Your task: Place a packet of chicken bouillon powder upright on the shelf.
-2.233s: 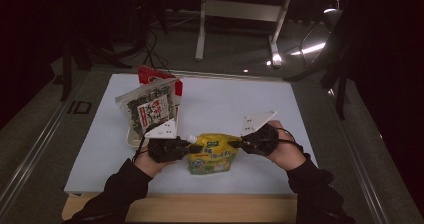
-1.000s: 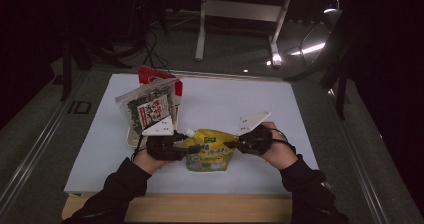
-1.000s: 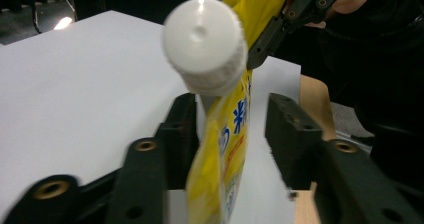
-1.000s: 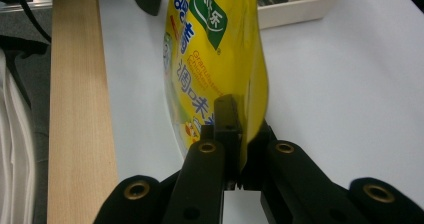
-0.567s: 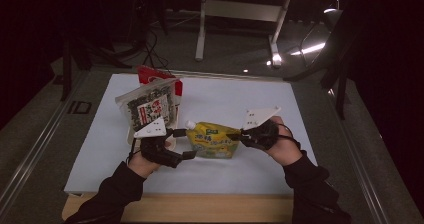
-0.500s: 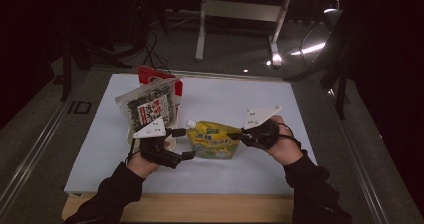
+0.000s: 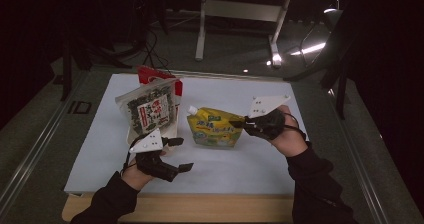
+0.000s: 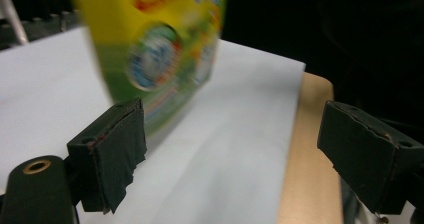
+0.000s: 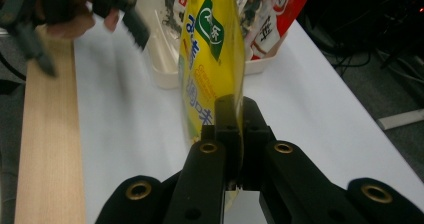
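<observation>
White sheeting covers the bench (image 7: 100,149) under a dark room; the right hand-held gripper (image 7: 244,125) pinches the yellow pouch (image 7: 215,129) by its edge, lifting it upright over the bench middle. Just beside it, the left hand-held gripper (image 7: 180,154) has just been opening, jaws wide and empty; behind stands a seaweed packet (image 7: 150,109) in a cream tray (image 9: 160,49).

Dark room, grey floor (image 7: 240,54); white tabletop (image 7: 100,139) with pale wooden front edge (image 7: 200,209); grey metal stand (image 7: 240,14) behind.
</observation>
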A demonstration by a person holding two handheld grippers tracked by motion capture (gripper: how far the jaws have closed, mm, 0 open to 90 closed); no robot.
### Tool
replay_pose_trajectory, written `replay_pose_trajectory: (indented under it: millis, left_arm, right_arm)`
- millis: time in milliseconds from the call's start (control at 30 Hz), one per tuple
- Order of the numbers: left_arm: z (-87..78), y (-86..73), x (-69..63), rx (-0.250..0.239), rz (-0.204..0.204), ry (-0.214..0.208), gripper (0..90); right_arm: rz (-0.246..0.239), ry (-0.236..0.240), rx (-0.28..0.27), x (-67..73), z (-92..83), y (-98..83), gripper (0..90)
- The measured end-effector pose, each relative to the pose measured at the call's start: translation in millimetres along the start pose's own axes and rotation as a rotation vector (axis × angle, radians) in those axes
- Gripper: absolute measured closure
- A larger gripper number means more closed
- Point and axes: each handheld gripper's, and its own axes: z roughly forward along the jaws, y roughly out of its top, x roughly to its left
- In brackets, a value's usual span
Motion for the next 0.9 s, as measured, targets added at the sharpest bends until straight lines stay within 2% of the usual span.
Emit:
replay_pose_trajectory:
  millis: [67, 167, 200, 433, 500, 567, 600, 667, 733, 900]
  left_arm:
    - [5.2, -5.2, -8.4, 0.019, 0.005, -0.037, 13.0]
    - [9.5, -9.0, -13.2, 0.031, 0.010, -0.054, 13.0]
    - [14.8, -13.1, -16.9, 0.042, 0.011, -0.072, 13.0]
    - [29.6, -24.5, -23.6, 0.088, 0.015, -0.107, 13.0]
    - [34.8, -28.3, -24.8, 0.108, 0.023, -0.134, 13.0]
    - [36.9, -29.8, -25.1, 0.117, 0.031, -0.131, 13.0]
    - [37.9, -30.8, -25.3, 0.117, 0.026, -0.134, 13.0]
    - [38.5, -31.3, -24.6, 0.123, 0.030, -0.134, 12.9]
    - [40.1, -33.7, -25.4, 0.117, 0.053, -0.141, 13.0]
    - [40.4, -34.9, -26.2, 0.112, 0.056, -0.143, 13.0]
  right_arm:
    - [-0.007, 0.002, -0.009, -0.4, 0.8, 5.0, 90.0]
    - [-0.009, 0.009, -0.018, -0.7, 1.9, 9.4, 90.0]
    - [-0.013, 0.016, -0.031, -1.1, 3.8, 14.5, 90.0]
    - [-0.031, 0.042, -0.073, -0.6, 11.5, 30.6, 89.9]
    - [-0.036, 0.063, -0.091, 0.2, 17.3, 37.8, 90.0]
    - [-0.035, 0.070, -0.100, 0.6, 19.4, 40.1, 90.0]
    - [-0.042, 0.092, -0.121, 1.4, 24.6, 44.7, 90.0]
    - [-0.042, 0.092, -0.121, 1.4, 24.6, 44.7, 90.0]
    - [-0.049, 0.118, -0.139, 3.3, 33.1, 51.6, 90.0]
    - [-0.064, 0.131, -0.150, 5.9, 45.9, 62.2, 90.0]
